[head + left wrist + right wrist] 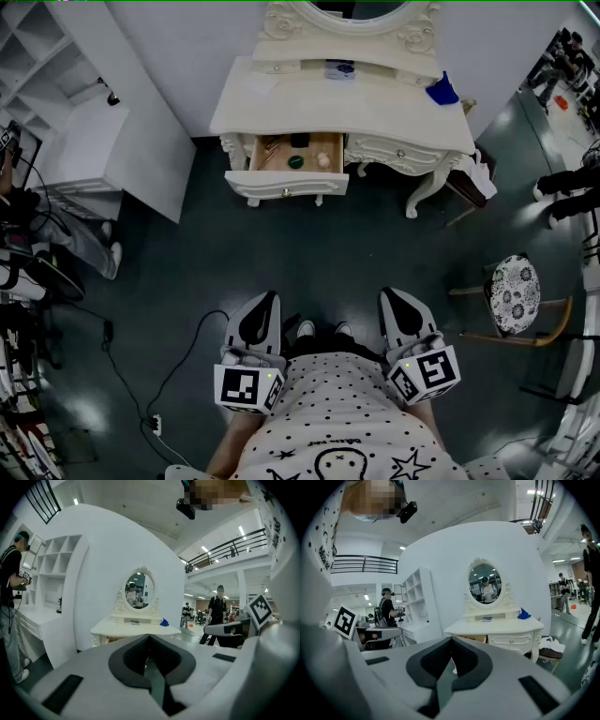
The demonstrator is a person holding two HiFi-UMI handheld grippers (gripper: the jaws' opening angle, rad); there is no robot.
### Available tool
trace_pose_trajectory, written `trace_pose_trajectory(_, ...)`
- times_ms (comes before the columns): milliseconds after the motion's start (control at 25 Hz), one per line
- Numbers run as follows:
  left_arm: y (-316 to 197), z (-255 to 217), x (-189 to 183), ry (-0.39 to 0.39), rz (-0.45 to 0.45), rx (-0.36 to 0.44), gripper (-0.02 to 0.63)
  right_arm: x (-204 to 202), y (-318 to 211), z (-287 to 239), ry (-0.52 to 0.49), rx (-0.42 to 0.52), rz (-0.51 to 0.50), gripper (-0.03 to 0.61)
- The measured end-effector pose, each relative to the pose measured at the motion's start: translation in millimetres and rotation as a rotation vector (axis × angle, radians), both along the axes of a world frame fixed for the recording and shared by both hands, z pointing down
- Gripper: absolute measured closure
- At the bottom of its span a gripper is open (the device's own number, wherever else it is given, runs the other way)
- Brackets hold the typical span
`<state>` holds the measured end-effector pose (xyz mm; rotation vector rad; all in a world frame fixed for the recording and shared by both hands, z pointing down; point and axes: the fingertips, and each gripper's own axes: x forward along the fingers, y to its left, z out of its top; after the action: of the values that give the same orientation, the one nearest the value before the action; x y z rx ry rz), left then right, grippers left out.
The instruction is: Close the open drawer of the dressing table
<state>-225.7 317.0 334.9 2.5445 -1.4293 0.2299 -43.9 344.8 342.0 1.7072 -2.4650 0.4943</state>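
A stool (514, 292) with a floral seat stands on the dark floor (281, 253) at the right. White shelves (47, 56) and a white desk (94, 141) fill the upper left corner. A power strip (156, 425) lies on the floor. A person (8, 581) stands by the shelves.

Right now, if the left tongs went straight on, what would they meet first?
Likely the open drawer of the dressing table, ahead across the floor; nothing else shows between, though depth is unclear.
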Motion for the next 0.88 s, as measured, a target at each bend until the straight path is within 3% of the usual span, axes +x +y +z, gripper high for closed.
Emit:
trace_pose_trajectory(680,8,-6,26,-0.017,-0.018,0.024,0.601,29,10,-1,-0.005,0.017,-0.012,0.569)
trace_pose_trajectory(880,2,-11,32,-0.030,-0.050,0.048,0.601,48,13,-4,-0.059,0.039,-0.010,0.569)
